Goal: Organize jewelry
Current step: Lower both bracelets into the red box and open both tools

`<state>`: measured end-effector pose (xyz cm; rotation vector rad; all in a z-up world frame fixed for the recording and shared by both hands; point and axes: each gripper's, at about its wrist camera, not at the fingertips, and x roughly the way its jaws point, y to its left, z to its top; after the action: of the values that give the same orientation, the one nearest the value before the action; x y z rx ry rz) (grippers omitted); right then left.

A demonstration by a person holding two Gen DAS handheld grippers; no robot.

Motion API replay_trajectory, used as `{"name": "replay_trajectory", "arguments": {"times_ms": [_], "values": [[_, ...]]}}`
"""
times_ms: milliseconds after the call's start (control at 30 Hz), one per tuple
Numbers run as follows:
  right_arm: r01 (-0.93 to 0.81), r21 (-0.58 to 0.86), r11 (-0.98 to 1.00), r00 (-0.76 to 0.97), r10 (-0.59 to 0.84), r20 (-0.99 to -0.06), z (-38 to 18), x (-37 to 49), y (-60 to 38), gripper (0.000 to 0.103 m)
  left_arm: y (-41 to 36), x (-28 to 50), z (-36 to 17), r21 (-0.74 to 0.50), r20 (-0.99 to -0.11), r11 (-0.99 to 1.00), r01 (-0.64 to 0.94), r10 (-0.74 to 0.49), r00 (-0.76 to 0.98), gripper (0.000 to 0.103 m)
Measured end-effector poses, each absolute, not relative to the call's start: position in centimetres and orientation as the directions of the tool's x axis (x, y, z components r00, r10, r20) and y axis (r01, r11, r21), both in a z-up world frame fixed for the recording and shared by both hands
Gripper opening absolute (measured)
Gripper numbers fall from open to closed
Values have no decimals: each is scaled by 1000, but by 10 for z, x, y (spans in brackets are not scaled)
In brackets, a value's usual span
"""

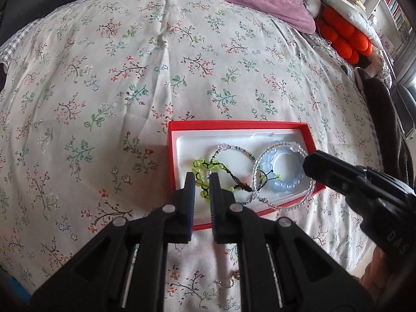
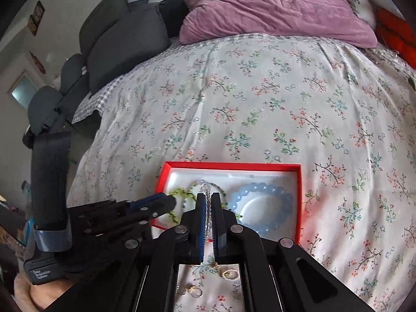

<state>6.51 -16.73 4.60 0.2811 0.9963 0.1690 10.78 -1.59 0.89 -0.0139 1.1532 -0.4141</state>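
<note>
Red card makes up the shallow box lying on the floral bedspread, and its white moulded liner holds all the bracelets in view. At the left of the box lies a yellow-green bead bracelet on dark cord; a thin strand of small green and purple beads arcs behind it; at the right sits a chunky pale-blue bead bracelet, and a clear bead bracelet loops around it and spills over the near rim. These pieces are judged light and limp, strung so that they sag and swing when lifted, with smooth round beads that may slip from a shallow pinch; the surest hold is across the strand itself, squarely between two beads, and thin cords look easy to snag on one another where they overlap. The right gripper has its fingers clamped on the clear bead strand, which runs up between them over the box. The left gripper hovers over the near-left part of the box above the yellow-green bracelet, its fingers close together with a narrow gap; whether they pinch a bead cannot be told. On the bedspread nearer than the box, beneath the grippers, lie several small rings, not yet put away.
</note>
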Motion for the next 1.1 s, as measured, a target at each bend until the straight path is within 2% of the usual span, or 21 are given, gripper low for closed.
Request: {"name": "replay_trajectory", "arguments": {"times_ms": [200,467,567,633,667,700,733,767,833,1000,1100], "values": [[76,256,964,509,184,-841,28,70,-196,4,-21,107,12,-221,-875,918,328,-336,350,12],[101,199,975,518,119,-847,27,66,-206,5,-24,105,17,-215,-865,914,345,-342,368,12],[102,204,974,520,123,-845,32,64,-207,16,-23,102,22,-213,-860,912,350,-345,376,14],[91,210,973,513,135,-848,35,63,-207,22,-21,99,26,-226,-855,908,352,-358,375,24],[86,206,975,510,135,-850,36,61,-206,33,-20,98,28,-228,-852,907,353,-361,378,36],[83,201,976,509,132,-851,38,60,-205,54,-19,96,32,-230,-848,906,354,-365,384,46],[80,199,977,512,130,-849,40,57,-205,64,-18,94,35,-231,-843,905,357,-370,391,50],[78,199,977,525,130,-841,43,54,-204,68,-18,92,38,-232,-838,903,362,-375,396,53],[65,190,980,532,127,-837,48,49,-203,68,-16,87,44,-235,-832,899,370,-383,401,57],[54,173,983,535,118,-836,54,37,-204,69,-13,75,49,-213,-832,905,367,-366,418,80],[59,160,985,535,104,-839,53,30,-205,74,-11,70,46,-196,-847,913,357,-341,407,85]]}}
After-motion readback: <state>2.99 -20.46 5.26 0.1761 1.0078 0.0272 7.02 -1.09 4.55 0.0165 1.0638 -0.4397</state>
